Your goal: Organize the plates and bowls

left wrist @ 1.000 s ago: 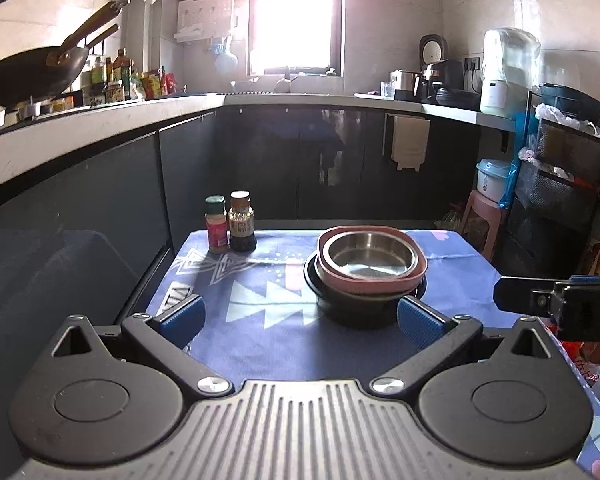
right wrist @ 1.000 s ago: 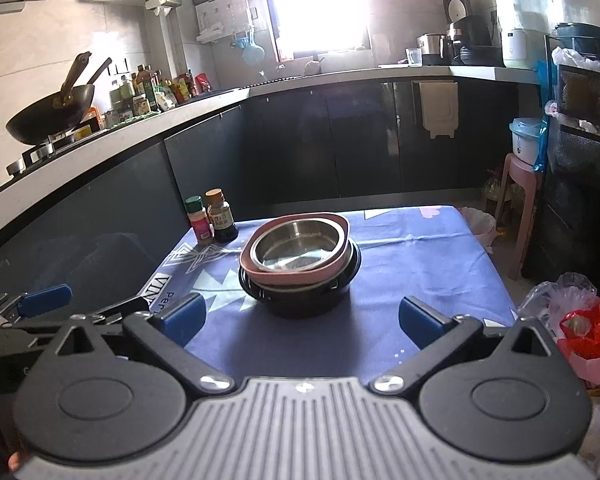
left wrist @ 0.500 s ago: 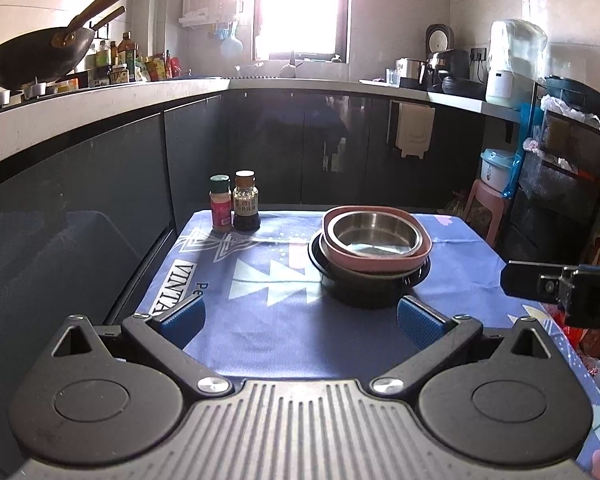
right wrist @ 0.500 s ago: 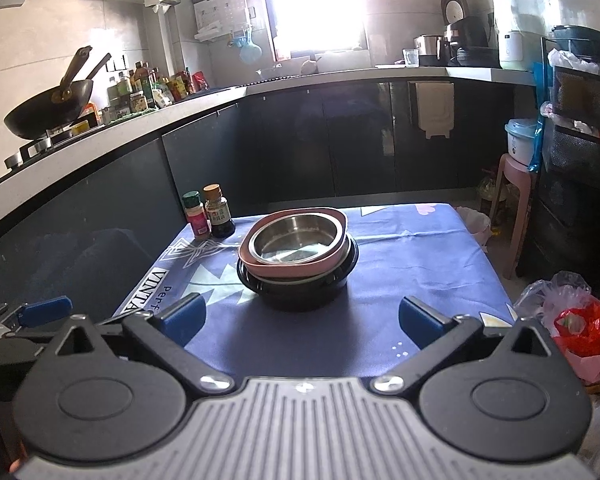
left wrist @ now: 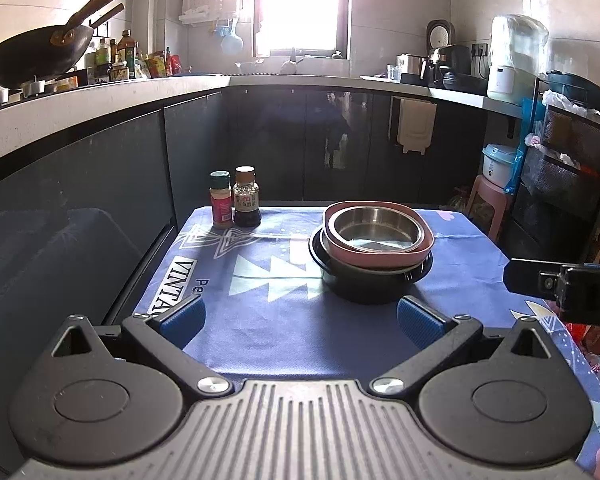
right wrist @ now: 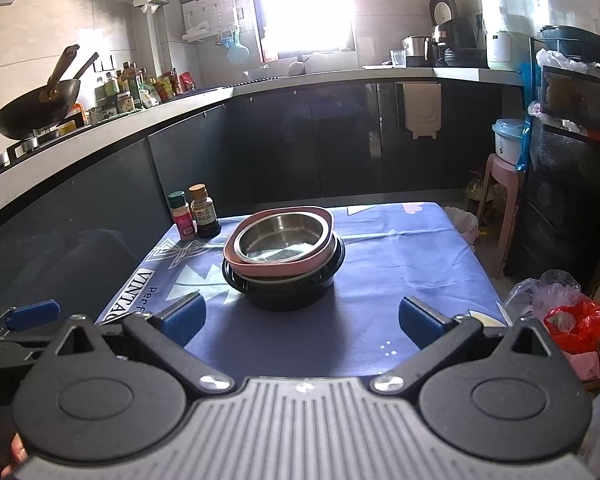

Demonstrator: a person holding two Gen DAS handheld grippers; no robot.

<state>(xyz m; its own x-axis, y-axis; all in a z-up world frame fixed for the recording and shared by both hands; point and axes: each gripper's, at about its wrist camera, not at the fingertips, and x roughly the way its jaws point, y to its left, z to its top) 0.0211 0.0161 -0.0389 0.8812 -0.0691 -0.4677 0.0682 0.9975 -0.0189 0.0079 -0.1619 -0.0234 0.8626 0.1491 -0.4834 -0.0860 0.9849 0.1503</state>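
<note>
Both of your claws have drawn back from the stack over the last second, so the dishes sit farther off and more of the blue cloth shows in front of them. Your left claw [left wrist: 299, 316] hangs above the near edge of the table [left wrist: 260, 332] with its blue pads spread wide and nothing between them. Your right claw [right wrist: 300, 314] is the same: pads wide apart, empty, above the near edge.

The stack stands near the middle of the table. At the bottom is a black bowl [left wrist: 366, 286]; a pink dish [left wrist: 380, 254] with rounded corners rests on it, and a steel bowl [left wrist: 374, 228] is nested inside the pink dish. From the right wrist view the same pile reads as black bowl [right wrist: 284, 294], pink dish [right wrist: 278, 264] and steel bowl [right wrist: 282, 236], with the pink dish sitting a little askew on the black one.

Two upright seasoning bottles stand side by side at the far left corner of the table: a green-capped bottle [left wrist: 221, 200] and, just beside it, a brown-capped bottle [left wrist: 246, 197]. They are well apart from the stack. A wok [left wrist: 36, 56] sits on the stove at the far left.
</note>
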